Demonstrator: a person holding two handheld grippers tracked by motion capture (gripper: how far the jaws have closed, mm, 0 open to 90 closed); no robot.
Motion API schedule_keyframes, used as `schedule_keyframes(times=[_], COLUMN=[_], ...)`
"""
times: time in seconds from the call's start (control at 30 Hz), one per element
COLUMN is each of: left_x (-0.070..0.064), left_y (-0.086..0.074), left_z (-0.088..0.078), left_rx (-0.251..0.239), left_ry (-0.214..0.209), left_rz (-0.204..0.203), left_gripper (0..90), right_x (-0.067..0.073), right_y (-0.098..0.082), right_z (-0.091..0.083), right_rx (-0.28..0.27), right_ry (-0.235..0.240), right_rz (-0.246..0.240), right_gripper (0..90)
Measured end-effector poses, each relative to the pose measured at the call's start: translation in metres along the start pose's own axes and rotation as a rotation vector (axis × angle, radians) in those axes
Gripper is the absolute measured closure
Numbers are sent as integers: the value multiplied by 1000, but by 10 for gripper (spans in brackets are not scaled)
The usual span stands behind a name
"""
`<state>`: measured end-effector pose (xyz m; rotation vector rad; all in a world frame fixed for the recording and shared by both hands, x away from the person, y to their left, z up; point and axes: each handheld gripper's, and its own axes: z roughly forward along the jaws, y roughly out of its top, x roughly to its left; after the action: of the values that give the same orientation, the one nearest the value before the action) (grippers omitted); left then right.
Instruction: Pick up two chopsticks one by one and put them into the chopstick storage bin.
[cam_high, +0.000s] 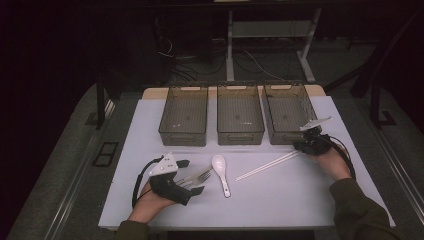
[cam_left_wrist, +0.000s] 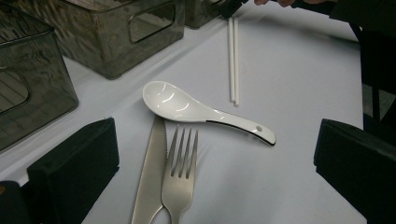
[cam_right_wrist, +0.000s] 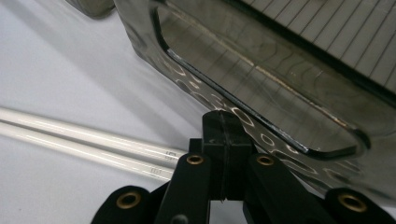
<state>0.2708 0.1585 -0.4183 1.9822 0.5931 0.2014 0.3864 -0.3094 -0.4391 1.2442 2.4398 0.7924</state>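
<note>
Nearest us, our left claw (cam_high: 191, 177) stood apart around the fork (cam_left_wrist: 180, 175) and knife (cam_left_wrist: 152, 177) on the bench (cam_high: 280, 200); our right claw (cam_right_wrist: 223, 135) was pressed together beside the chopsticks (cam_high: 267, 165).

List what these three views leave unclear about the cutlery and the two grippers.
- Chopsticks: in the right gripper view their near ends pass under the right gripper, whose jaws are shut together; whether they are pinched cannot be told.
- Knife and fork: handles cut off by the bottom edge of the left gripper view.
- Left gripper: in the high view it covers the knife and fork handles.
</note>
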Motion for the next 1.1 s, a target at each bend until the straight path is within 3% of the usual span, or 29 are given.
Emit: schedule_keyframes(times=[1.1], left_x=[-1], left_y=[0], left_z=[0], left_rx=[0], left_ry=[-6], left_rz=[4], left_gripper=[0], right_x=[4], right_y=[-4], right_z=[-5], right_rx=[31], right_ry=[10], right_rz=[-18], right_gripper=[896])
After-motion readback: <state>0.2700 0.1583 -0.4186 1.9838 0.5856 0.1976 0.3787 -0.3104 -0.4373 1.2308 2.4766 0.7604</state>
